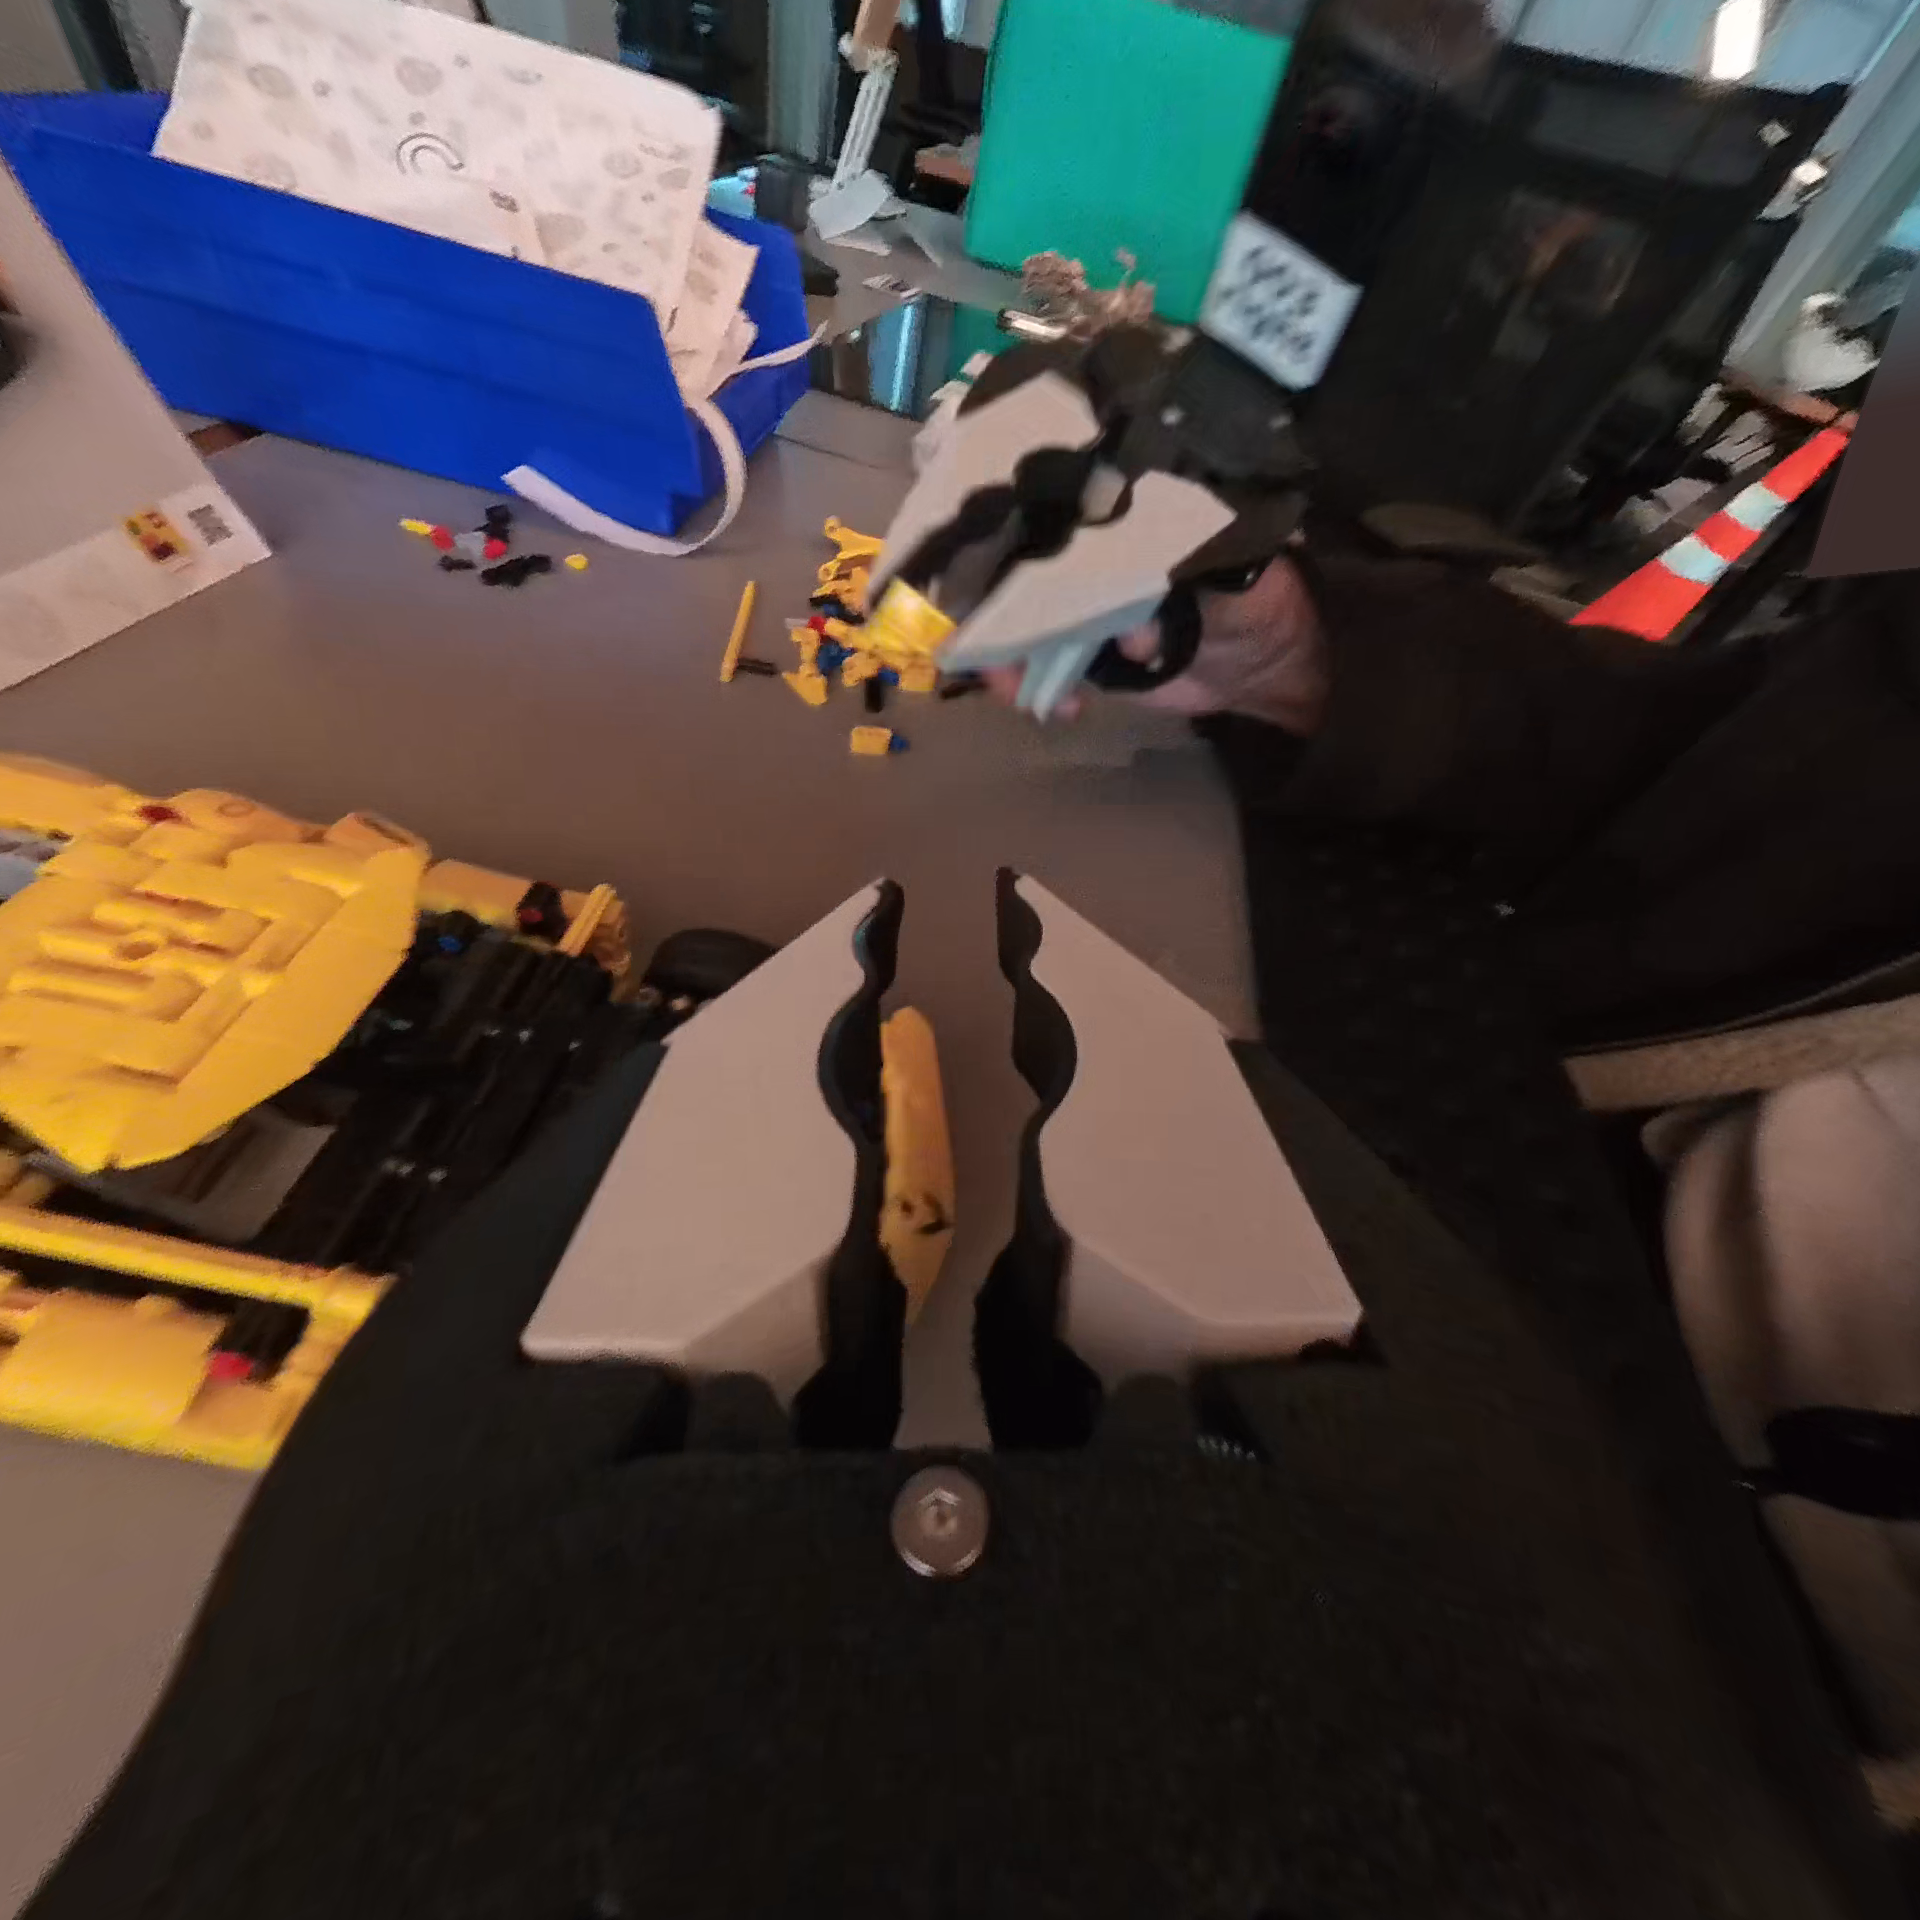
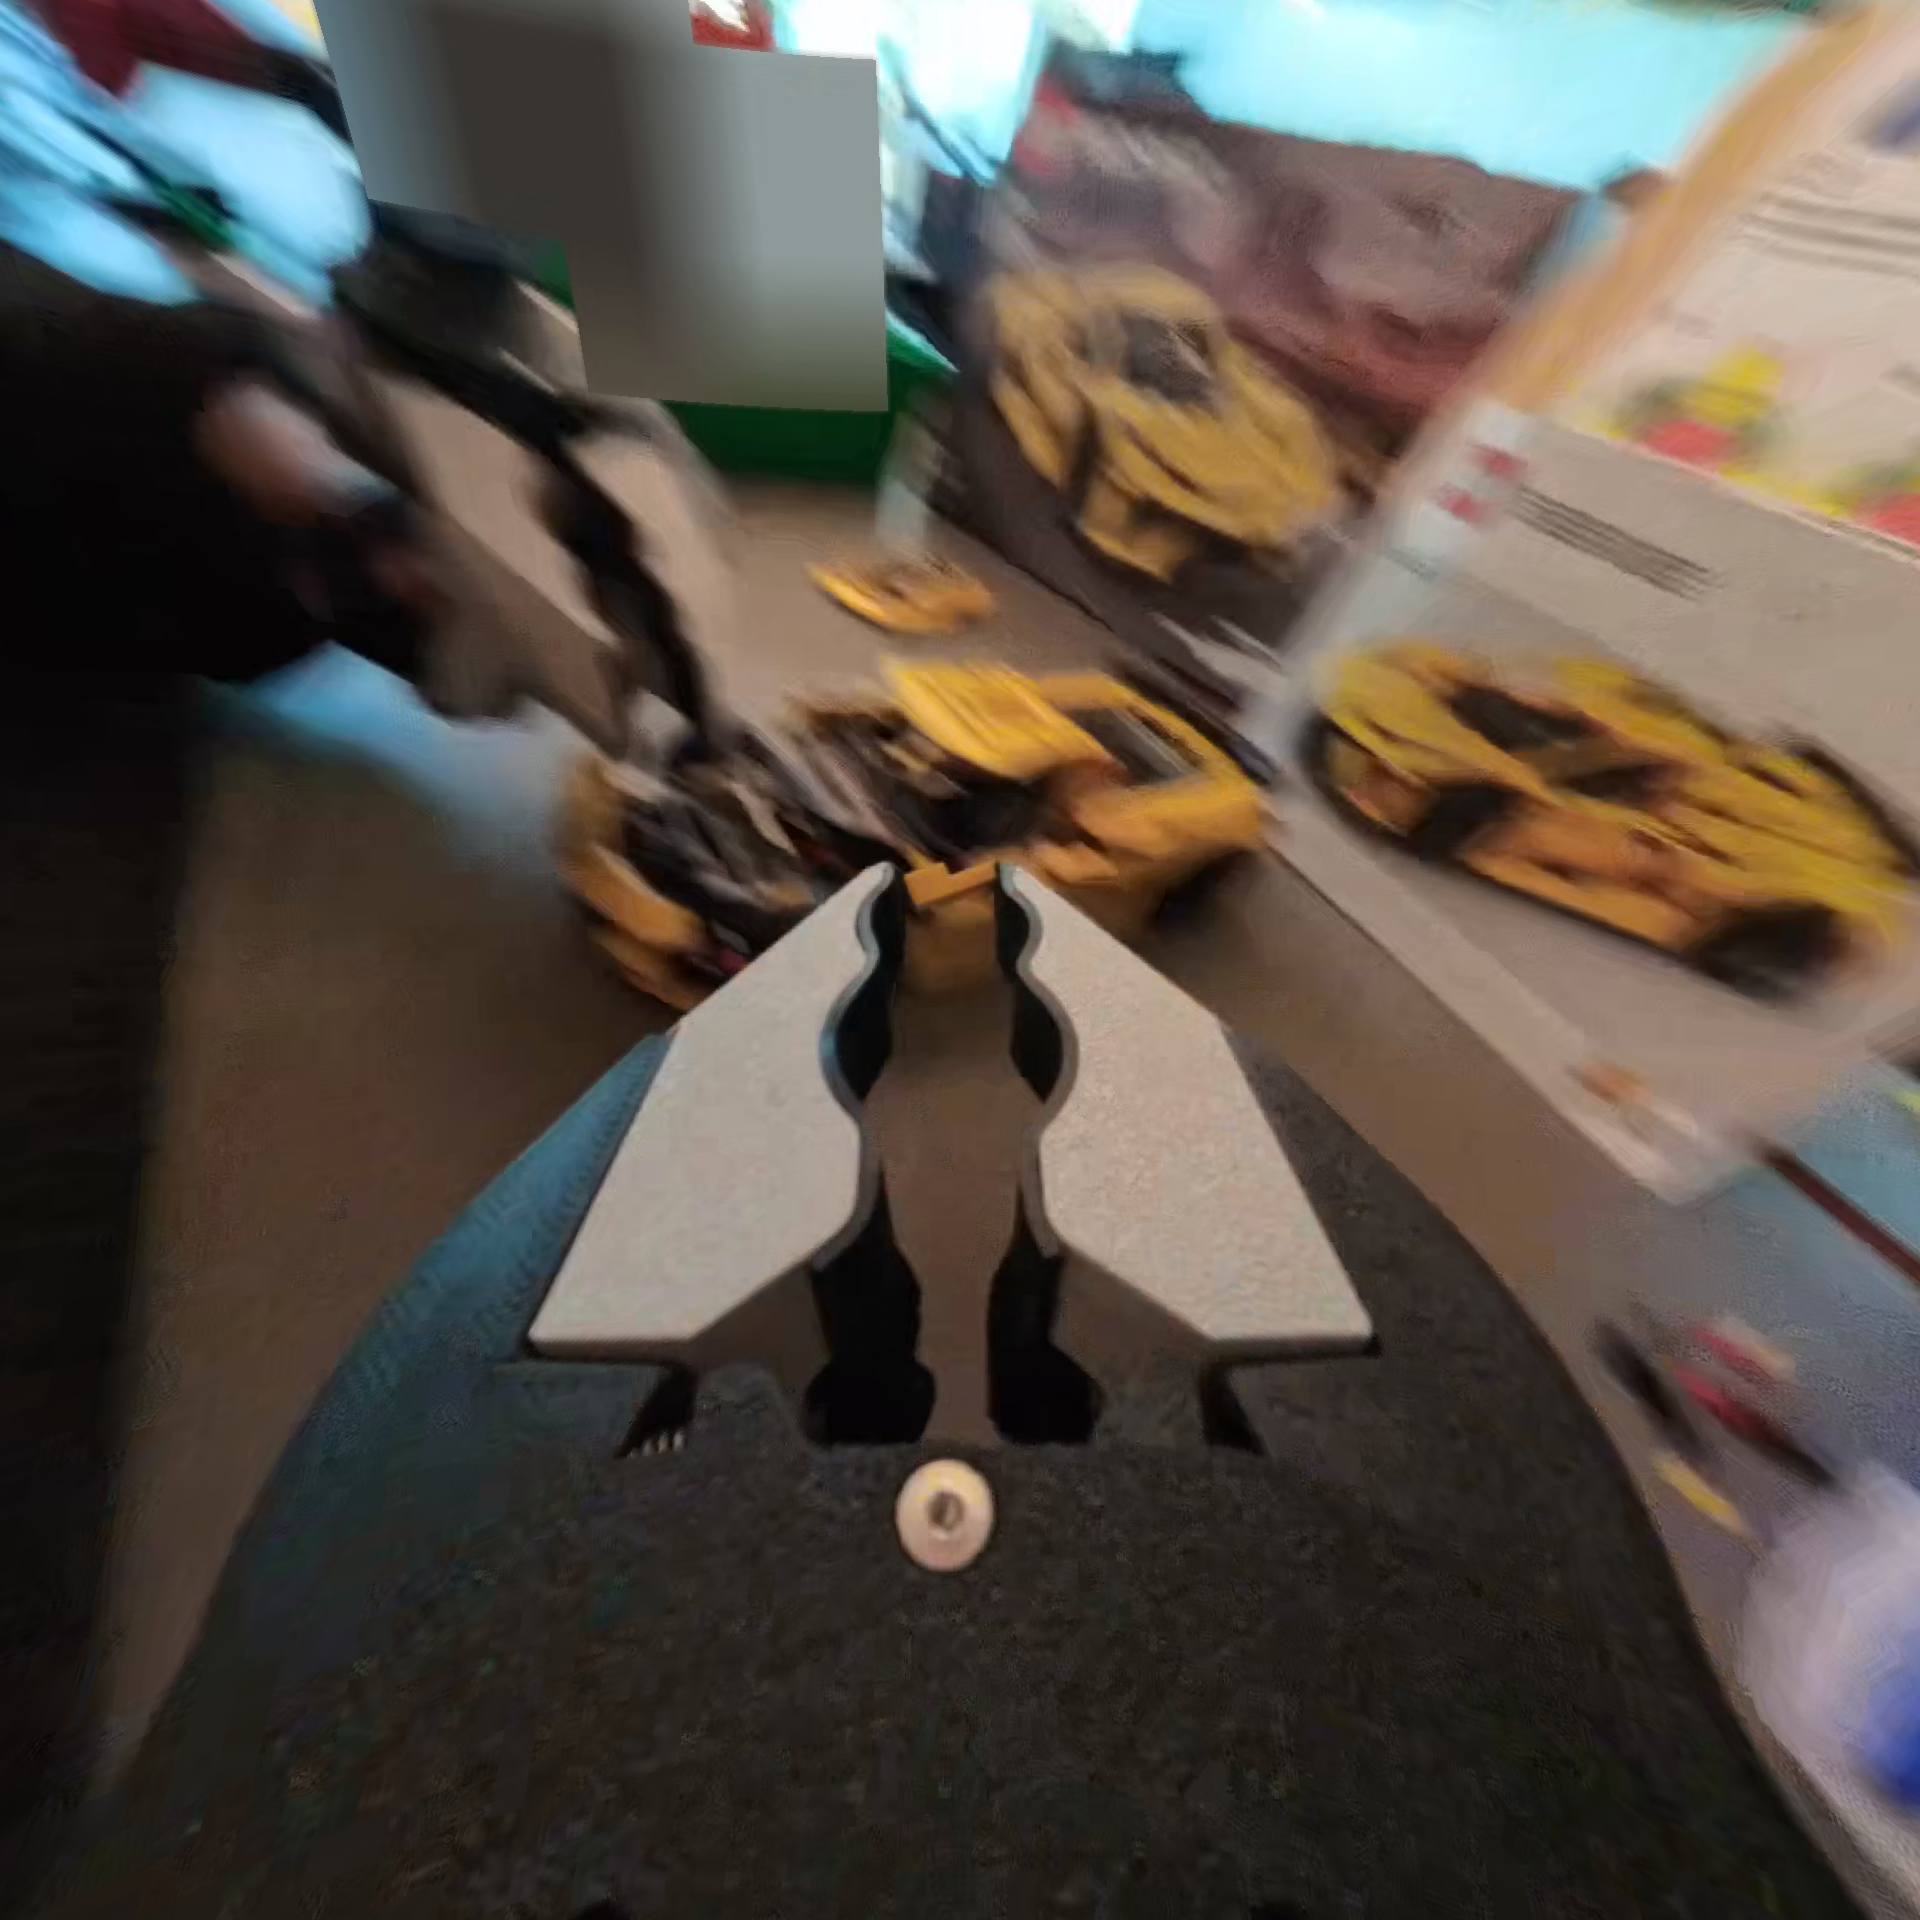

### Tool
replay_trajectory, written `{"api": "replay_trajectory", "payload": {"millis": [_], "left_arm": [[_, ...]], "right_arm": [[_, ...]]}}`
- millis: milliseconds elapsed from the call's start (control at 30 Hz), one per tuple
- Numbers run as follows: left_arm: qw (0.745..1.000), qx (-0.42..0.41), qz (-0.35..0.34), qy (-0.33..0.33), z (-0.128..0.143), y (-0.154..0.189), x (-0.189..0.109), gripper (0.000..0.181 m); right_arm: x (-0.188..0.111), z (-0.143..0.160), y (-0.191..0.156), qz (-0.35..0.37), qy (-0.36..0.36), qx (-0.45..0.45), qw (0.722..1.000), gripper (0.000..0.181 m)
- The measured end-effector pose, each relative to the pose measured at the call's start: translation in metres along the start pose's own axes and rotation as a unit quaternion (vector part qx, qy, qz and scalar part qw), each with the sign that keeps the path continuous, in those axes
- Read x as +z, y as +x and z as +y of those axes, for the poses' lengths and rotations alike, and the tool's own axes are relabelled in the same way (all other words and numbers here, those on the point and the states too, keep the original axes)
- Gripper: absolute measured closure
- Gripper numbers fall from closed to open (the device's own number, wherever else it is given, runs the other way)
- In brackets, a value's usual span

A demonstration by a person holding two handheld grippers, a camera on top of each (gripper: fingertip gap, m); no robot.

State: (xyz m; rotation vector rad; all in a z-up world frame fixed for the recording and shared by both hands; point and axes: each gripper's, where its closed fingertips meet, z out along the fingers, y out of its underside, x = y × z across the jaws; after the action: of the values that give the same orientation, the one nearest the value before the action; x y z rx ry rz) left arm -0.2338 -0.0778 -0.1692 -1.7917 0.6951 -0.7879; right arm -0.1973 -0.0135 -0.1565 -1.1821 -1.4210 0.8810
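A partly built yellow and black brick car point(image 1: 187, 987) lies on the grey table point(image 1: 520, 717), just left of my left gripper point(image 1: 948, 894). The left jaws stand narrowly apart, with a long yellow piece point(image 1: 914, 1153) between them, against the left pad. My right gripper point(image 2: 948, 883) is shut on a small yellow piece point(image 2: 951, 935) at its tips, in front of the car point(image 2: 1039, 769). It also shows in the left wrist view point(image 1: 914, 613), over a pile of loose bricks point(image 1: 842, 655). The left gripper point(image 2: 696, 738) shows blurred, its tips at the car's near end.
A blue bin point(image 1: 364, 332) with printed paper bags stands at the back left. A small heap of bricks point(image 1: 488, 545) and a sheet point(image 1: 104, 582) lie near it. Boxes with car pictures point(image 2: 1610, 790) stand to the right. A loose yellow panel point(image 2: 904, 597) lies behind the car. My hands' fingertips stand some 8 cm from each other.
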Motion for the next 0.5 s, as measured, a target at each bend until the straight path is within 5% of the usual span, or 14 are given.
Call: {"api": "replay_trajectory", "payload": {"millis": [133,267,333,400,500], "left_arm": [[0.999,-0.004,-0.034,-0.011,0.004,-0.016,-0.005,0.163],[0.999,0.008,-0.043,-0.016,0.006,-0.017,-0.004,0.164],[0.999,0.011,-0.042,-0.025,0.009,-0.016,-0.002,0.164],[0.998,0.014,-0.044,-0.032,0.012,-0.016,-0.001,0.164],[0.998,0.014,-0.047,-0.03,0.011,-0.017,-0.002,0.164]], "right_arm": [[-0.044,0.058,0.064,0.131,-0.21,-0.097,0.964,0.165],[-0.088,0.085,0.099,0.214,-0.322,-0.35,0.853,0.165],[-0.098,0.093,0.102,0.223,-0.336,-0.406,0.82,0.165],[-0.103,0.098,0.102,0.224,-0.325,-0.388,0.833,0.165],[-0.103,0.077,0.097,0.236,-0.238,-0.315,0.888,0.165]]}}
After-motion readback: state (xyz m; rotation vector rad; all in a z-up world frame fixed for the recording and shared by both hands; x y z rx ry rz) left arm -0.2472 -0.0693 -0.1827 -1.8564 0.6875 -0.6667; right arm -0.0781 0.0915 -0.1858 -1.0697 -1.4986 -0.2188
